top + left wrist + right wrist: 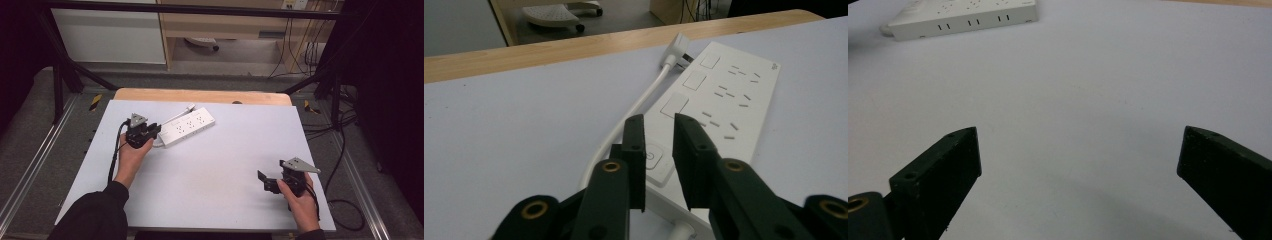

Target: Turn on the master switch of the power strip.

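A white power strip [187, 126] lies at the back left of the white table top, its cord [634, 107] curling back along it to the plug [676, 47]. My left gripper [154, 131] hovers at the strip's near end. Its jaws stand a narrow gap apart over the round switch [653, 156], with nothing between them; the left gripper view [659, 122] looks along the strip [724, 100]. My right gripper [267, 181] rests near the front right of the table, jaws wide apart and empty [1080, 135]. The strip [963, 17] lies far off in that view.
The white sheet [225, 165] covers a wooden table whose bare edge [200, 95] shows at the back. Black frame posts flank the table, and cables [345, 150] trail on the floor at the right. A cabinet [215, 25] stands behind.
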